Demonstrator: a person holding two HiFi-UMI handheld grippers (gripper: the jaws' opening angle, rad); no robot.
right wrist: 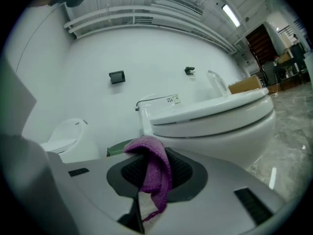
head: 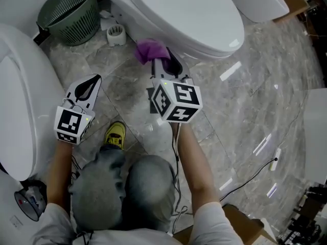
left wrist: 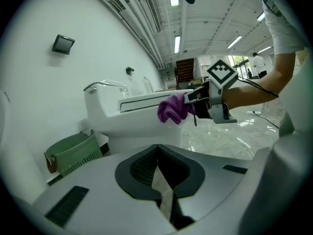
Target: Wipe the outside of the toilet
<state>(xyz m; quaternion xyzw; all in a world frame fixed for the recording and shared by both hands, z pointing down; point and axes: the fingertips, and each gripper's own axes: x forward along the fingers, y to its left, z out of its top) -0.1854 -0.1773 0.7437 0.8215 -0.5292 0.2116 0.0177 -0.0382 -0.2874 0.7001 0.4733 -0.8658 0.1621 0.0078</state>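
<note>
1. The right gripper (head: 167, 61) is clamped on a crumpled purple knitted cloth (head: 150, 50). In the right gripper view the fabric bunches between the jaws and drapes down over them, with a loose thread trailing.
2. The cloth is at the outer side of the white ceramic toilet (head: 194, 19), just under the edge of its closed lid. The left gripper view has the cloth overlapping the bowl's flank. Whether it is actually pressing on the porcelain is hard to tell.
3. The left gripper (head: 95, 79) is low and to the left, well apart from the cloth. Its jaws are pressed together at the tips with nothing between them, and it points toward the toilet and the right gripper.
4. A green slatted plastic basket (head: 71, 11) stands on the floor behind, beside the toilet's base. A small white ribbed cup (head: 116, 34) is just beside it.
5. A second white toilet (head: 20, 86) curves in at the left edge, close to the left gripper.
6. Underfoot is a glossy grey marble tile floor (head: 255, 96). A thin black cable (head: 255, 172) snakes across it at the right, and a yellow shoe (head: 116, 134) shows beneath the person's knees.
</note>
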